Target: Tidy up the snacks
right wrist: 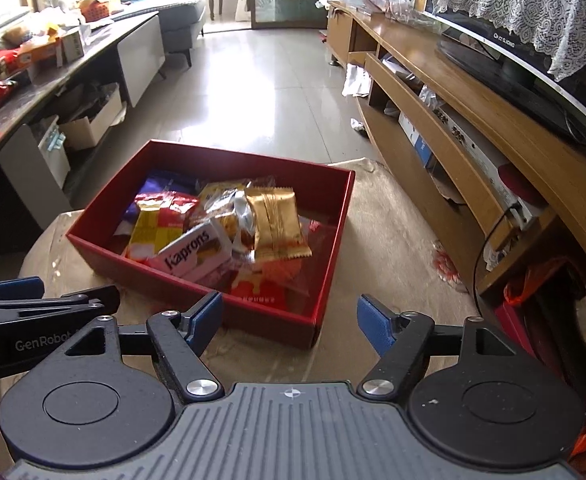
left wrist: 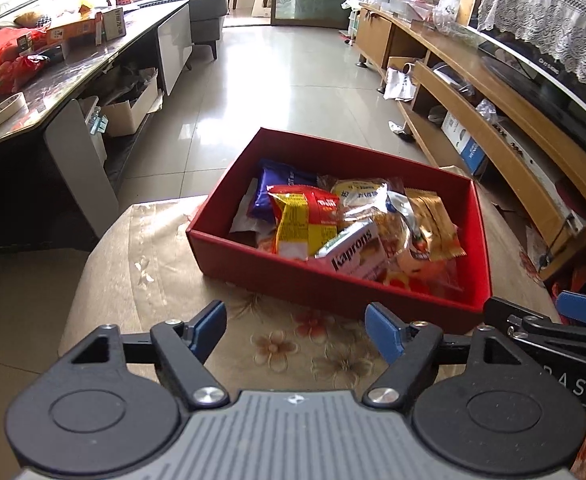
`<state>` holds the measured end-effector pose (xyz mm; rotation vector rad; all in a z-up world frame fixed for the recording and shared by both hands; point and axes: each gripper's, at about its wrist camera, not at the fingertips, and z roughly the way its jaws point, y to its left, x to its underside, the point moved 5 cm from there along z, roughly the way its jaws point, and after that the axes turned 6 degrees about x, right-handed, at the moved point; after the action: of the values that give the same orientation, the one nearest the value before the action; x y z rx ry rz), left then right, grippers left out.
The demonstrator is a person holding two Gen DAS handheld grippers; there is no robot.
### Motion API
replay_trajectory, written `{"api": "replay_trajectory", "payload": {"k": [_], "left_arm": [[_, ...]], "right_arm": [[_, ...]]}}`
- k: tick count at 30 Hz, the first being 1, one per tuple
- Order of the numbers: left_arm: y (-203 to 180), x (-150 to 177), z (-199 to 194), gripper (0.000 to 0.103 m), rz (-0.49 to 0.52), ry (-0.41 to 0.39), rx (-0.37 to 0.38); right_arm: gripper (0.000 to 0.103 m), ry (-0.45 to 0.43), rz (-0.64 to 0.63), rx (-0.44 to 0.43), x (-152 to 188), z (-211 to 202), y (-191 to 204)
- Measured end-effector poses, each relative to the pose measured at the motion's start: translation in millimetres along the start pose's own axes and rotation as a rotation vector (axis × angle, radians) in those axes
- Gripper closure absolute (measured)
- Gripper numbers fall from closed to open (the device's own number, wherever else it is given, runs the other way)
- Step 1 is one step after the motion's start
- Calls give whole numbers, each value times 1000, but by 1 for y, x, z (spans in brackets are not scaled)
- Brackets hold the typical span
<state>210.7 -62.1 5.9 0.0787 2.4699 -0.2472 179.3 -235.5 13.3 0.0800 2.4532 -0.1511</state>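
A red open box (left wrist: 329, 286) (right wrist: 335, 216) sits on a floral-covered table (left wrist: 161, 280). Several snack packs fill it: a white Kaprons box (left wrist: 355, 254) (right wrist: 195, 252), a gold wrapper (left wrist: 433, 220) (right wrist: 277, 220), a red-and-yellow bag (left wrist: 301, 220) (right wrist: 153, 224) and a purple pack (left wrist: 277, 184). My left gripper (left wrist: 297, 330) hovers open, nothing between its blue pads, just short of the box's near wall. My right gripper (right wrist: 291, 322) is open and empty too, over the box's near right corner. Each gripper shows at the edge of the other's view.
A dark low table (left wrist: 73, 76) with red bags, boxes and a tape roll (left wrist: 5, 110) runs along the left. A wooden TV cabinet (right wrist: 473, 120) with a television (right wrist: 533, 60) lines the right. Tiled floor (left wrist: 285, 76) lies beyond the box.
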Motion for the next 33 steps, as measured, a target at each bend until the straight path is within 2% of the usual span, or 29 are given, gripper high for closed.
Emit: {"api": "replay_trajectory", "payload": {"k": [14,33], "left_arm": [[-1,36,-23,25,15,4,20],[0,81,-49,23,28,6,31]], "right_arm": [[21,-7,-4,26,34,-26,-4],[20,1,0,4,75,-51,0]]}}
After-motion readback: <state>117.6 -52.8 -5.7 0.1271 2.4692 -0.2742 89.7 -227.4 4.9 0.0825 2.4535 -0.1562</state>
